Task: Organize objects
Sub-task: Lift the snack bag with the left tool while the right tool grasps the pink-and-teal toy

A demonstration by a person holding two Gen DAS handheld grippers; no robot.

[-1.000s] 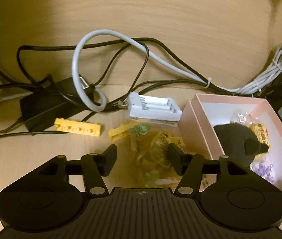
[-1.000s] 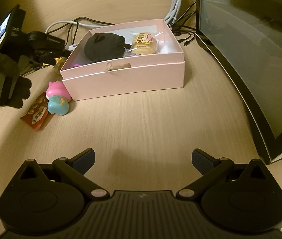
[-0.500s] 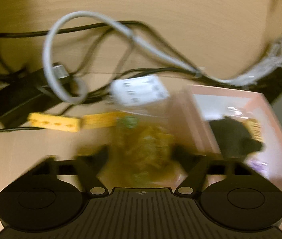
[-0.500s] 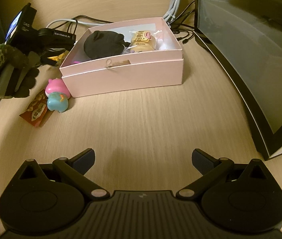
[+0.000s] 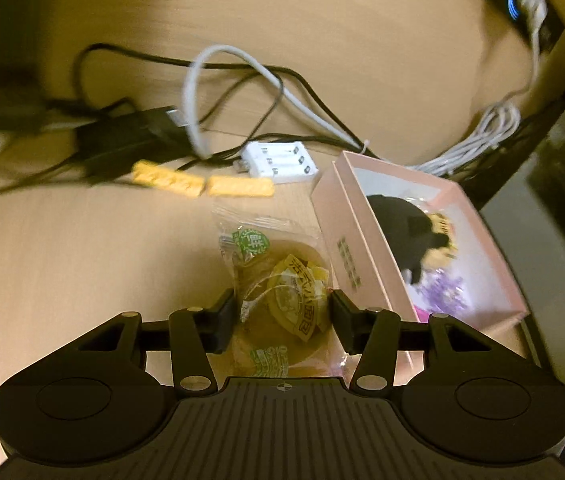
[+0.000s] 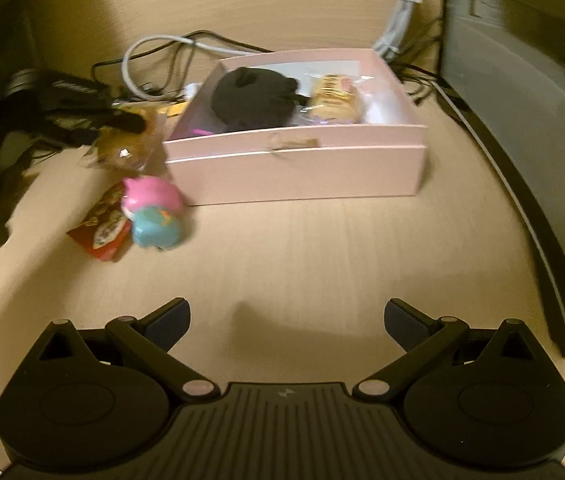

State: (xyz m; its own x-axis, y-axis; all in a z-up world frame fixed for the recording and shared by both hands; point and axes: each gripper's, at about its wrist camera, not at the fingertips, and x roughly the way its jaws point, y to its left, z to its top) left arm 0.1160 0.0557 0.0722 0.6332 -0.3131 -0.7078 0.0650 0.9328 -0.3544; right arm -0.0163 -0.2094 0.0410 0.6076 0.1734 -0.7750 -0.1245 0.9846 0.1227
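Note:
My left gripper (image 5: 282,316) is shut on a clear snack packet (image 5: 278,280) with green and yellow labels and holds it above the desk, left of the pink box (image 5: 346,240). The packet and left gripper also show in the right wrist view (image 6: 126,144), next to the box's left end. The pink box (image 6: 298,168) holds a black plush (image 6: 254,100), a wrapped pastry (image 6: 334,98) and something purple (image 5: 442,292). My right gripper (image 6: 286,320) is open and empty above bare desk, in front of the box.
A pink and blue toy (image 6: 154,216) and a red snack wrapper (image 6: 102,232) lie at the box's front left. Two yellow bricks (image 5: 202,184), a white battery charger (image 5: 278,160), a black adapter (image 5: 122,144) and tangled cables (image 5: 242,80) lie behind. A monitor (image 6: 522,120) stands right.
My left gripper has closed on the snack packet and lifted it off the desk, next to the box. My right gripper has moved a little closer to the box and stays open.

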